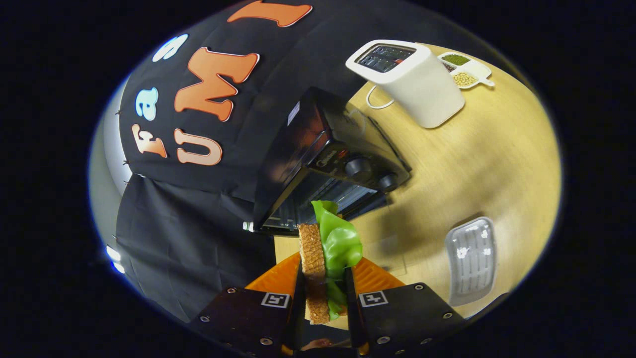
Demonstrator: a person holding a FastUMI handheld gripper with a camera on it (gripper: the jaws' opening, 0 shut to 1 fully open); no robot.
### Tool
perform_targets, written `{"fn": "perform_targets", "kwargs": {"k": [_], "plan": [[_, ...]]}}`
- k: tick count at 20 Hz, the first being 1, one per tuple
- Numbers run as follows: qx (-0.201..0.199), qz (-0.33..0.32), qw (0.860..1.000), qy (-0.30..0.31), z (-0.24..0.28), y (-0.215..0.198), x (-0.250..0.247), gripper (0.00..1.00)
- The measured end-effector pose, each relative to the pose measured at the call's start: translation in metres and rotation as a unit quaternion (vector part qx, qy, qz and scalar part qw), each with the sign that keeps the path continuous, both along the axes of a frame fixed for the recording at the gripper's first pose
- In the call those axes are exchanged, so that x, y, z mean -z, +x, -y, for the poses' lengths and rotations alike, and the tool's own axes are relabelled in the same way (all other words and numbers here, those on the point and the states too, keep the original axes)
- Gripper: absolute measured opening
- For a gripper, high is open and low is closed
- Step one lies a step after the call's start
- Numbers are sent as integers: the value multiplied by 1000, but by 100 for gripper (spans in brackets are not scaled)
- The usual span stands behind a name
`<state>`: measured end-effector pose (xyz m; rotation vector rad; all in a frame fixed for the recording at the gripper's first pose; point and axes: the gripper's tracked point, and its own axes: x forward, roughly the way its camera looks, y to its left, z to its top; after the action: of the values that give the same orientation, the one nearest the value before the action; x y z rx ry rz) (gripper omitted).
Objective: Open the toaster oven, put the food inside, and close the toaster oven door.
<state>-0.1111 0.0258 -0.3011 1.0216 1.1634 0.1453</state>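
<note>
Sandwich (323, 258) of brown bread and a green lettuce-like leaf, held on edge between the two fingers of the gripper (323, 293), which are clamped on it, one pressing each side. Leaf bulging out past the bread on one side and reaching forward beyond the fingertips. Carried in the air, not resting on any surface.

Just beyond the sandwich, black toaster oven (328, 159), seen tilted because the camera is rolled. Door (278, 226) apparently dropped open, with the wire rack and dark cavity showing behind the food. Two round knobs on the control panel beside the opening. Food close to the mouth of the oven but not yet inside it.

Beyond the oven, white pop-up toaster (412, 82) standing on the wooden table (497, 159), its cord trailing beside it. Past that, small white divided dish (464, 69) holding green and pale beans or grains. Well apart from the oven, nearer the gripper, pale ridged tray (471, 261) lying bare on the table.

Judging progress: opening step looks done, food picked up and brought to the oven. Left to do: sliding the sandwich onto the rack, releasing it, backing out, then swinging the door up and shut.
</note>
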Motion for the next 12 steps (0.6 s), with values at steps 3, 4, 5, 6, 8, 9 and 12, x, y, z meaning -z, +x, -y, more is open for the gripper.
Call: {"fn": "perform_targets", "kwargs": {"k": [3,4,5,6,8,9,12], "plan": [[16,11,1000,13,-34,15,7,36],[24,15,999,16,-44,22,11,36],[29,15,999,19,-53,27,17,36],[36,15,999,17,-60,34,24,36],[53,25,998,8,-72,45,35,36],[65,34,997,5,-77,54,40,36],[99,43,994,-5,-88,79,60,36]]}}
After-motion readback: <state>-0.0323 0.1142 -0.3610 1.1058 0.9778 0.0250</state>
